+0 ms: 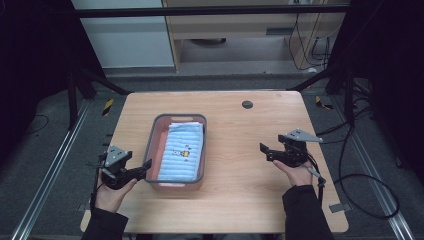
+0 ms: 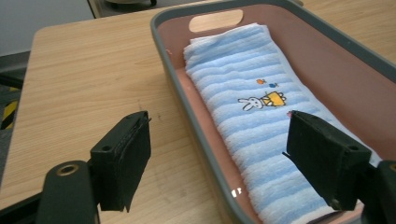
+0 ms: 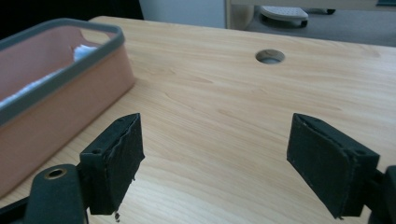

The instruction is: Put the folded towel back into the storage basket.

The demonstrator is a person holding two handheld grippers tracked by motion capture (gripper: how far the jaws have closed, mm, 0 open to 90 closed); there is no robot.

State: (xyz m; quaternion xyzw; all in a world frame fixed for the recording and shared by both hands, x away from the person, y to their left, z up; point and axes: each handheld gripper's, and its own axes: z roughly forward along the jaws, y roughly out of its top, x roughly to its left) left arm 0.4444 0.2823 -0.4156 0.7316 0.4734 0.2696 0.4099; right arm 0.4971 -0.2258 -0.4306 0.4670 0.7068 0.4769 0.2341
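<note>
I see a light wooden table [image 1: 240, 145] filling the frame's centre. On it, left of centre, sits a grey-rimmed pink basket [image 1: 159, 135]. A round cable hole [image 1: 247, 104] lies toward its upper edge.

A folded blue-striped towel [image 2: 254, 126] with a rabbit picture lay flat inside the grey-rimmed pink basin [image 2: 355, 70].

Grey floor [image 1: 45, 150] surrounds the wooden table [image 1: 240, 185]; a pale cabinet [image 1: 125, 40] stands behind it.

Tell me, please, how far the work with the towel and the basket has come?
Done: the folded blue towel lies inside the pink basket. In hand: nothing; the left claw at the basket's edge and the right claw over bare table are open. Left: nothing visible.
</note>
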